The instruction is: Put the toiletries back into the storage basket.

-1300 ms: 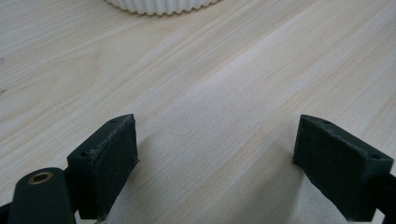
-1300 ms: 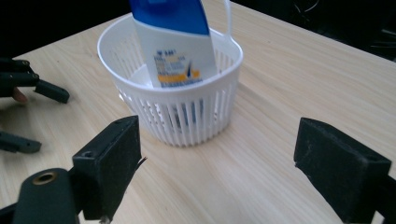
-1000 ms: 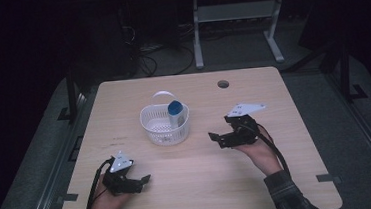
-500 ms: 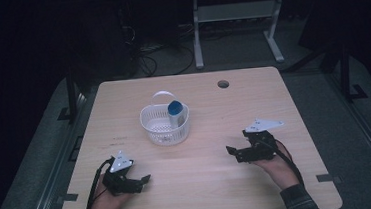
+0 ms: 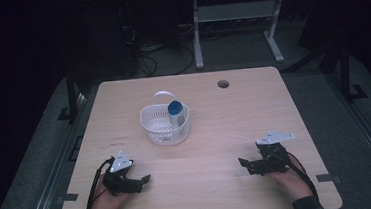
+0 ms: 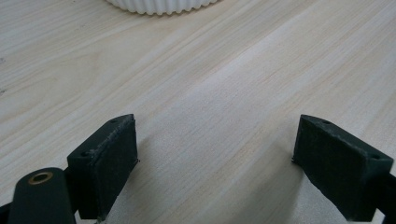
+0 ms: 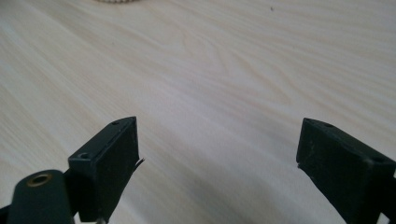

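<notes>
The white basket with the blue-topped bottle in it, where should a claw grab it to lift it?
Best guess: grab the thin handle arching over the white basket. Come straight down from above, claw open across the strip. It stands upright on the far side, and the bottle leans by the right wall, out of the way.

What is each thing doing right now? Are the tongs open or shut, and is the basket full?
Left tongs: open, holding nothing, low over the table.
Right tongs: open, holding nothing, low over the table.
White basket: upright, handle up, one thing inside.
Blue-capped bottle: standing in the basket, cap on.
</notes>
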A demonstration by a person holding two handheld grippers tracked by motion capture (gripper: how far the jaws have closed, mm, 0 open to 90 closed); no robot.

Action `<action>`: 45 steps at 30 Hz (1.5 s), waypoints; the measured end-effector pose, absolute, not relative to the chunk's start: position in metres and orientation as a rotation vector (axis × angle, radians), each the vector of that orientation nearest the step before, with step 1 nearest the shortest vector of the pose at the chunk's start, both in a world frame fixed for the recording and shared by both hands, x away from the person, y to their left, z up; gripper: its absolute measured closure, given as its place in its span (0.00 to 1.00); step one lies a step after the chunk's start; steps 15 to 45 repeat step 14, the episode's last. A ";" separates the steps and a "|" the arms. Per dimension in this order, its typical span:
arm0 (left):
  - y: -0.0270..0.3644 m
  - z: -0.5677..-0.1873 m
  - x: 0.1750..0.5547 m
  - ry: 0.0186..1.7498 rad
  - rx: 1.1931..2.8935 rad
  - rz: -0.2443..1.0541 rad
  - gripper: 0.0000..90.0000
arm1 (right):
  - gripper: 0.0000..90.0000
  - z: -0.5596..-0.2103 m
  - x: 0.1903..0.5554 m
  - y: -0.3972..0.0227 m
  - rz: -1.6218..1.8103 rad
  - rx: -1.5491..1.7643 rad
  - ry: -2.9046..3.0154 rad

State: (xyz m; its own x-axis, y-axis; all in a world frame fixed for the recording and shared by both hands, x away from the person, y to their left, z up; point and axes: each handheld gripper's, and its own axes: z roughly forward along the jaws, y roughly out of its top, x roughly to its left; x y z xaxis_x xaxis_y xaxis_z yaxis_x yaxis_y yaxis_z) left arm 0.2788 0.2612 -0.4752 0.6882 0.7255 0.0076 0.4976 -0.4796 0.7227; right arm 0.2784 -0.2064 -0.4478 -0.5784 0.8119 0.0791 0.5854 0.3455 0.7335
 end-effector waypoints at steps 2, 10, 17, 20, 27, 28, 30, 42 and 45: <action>0.261 -0.475 0.279 0.932 2.180 0.408 0.14 | 0.13 -0.451 0.275 -0.209 1.060 1.254 2.318; 0.261 -0.475 0.279 0.932 2.180 0.408 0.14 | 0.12 -0.461 0.265 -0.217 1.009 1.282 2.322; 0.261 -0.475 0.279 0.932 2.180 0.408 0.14 | 0.12 -0.463 0.265 -0.218 0.998 1.289 2.319; 0.261 -0.475 0.279 0.932 2.180 0.408 0.14 | 0.12 -0.463 0.265 -0.218 0.998 1.289 2.319; 0.261 -0.475 0.279 0.932 2.180 0.408 0.14 | 0.12 -0.463 0.265 -0.218 0.998 1.289 2.319; 0.261 -0.475 0.279 0.932 2.180 0.408 0.14 | 0.12 -0.463 0.265 -0.218 0.998 1.289 2.319; 0.261 -0.475 0.279 0.932 2.180 0.408 0.14 | 0.12 -0.463 0.265 -0.218 0.998 1.289 2.319; 0.261 -0.475 0.279 0.932 2.180 0.408 0.14 | 0.12 -0.463 0.265 -0.218 0.998 1.289 2.319; 0.261 -0.475 0.279 0.932 2.180 0.408 0.14 | 0.12 -0.463 0.265 -0.218 0.998 1.289 2.319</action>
